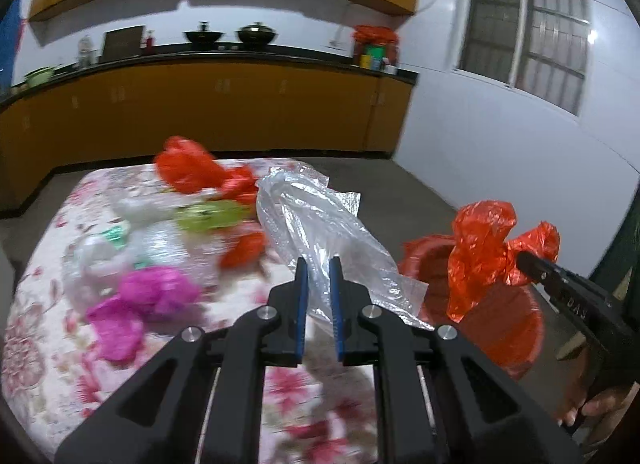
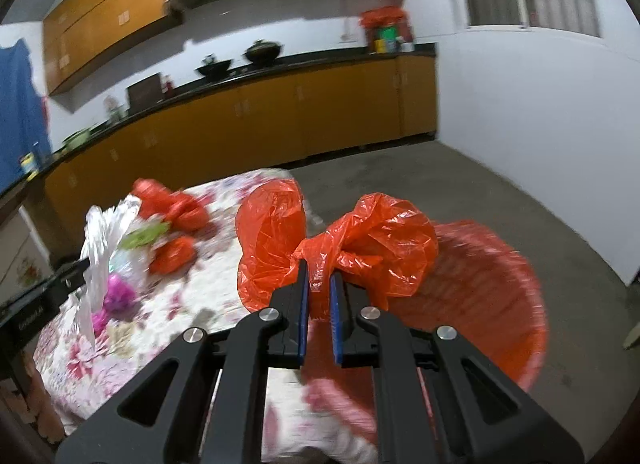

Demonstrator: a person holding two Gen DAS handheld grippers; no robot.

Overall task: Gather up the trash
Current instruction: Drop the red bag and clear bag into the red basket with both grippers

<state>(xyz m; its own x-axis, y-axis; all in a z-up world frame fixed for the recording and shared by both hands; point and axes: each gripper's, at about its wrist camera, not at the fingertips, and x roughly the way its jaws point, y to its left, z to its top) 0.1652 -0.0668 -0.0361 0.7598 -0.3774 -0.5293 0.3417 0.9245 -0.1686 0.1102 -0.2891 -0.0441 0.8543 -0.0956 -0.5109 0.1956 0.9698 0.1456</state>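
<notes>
Clear bag pinched in left tongs; red bag in right tongs.

One clear bag, one red basket, two black woks, one window

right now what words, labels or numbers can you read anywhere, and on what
No text reads clearly.
Pale embossed lettering on the side of the black right gripper body in the left wrist view: too distorted to read.
Faint print on the black left gripper body in the right wrist view: too blurred.
Labels on the green and yellow containers on the dark kitchen counter: too small.
</notes>
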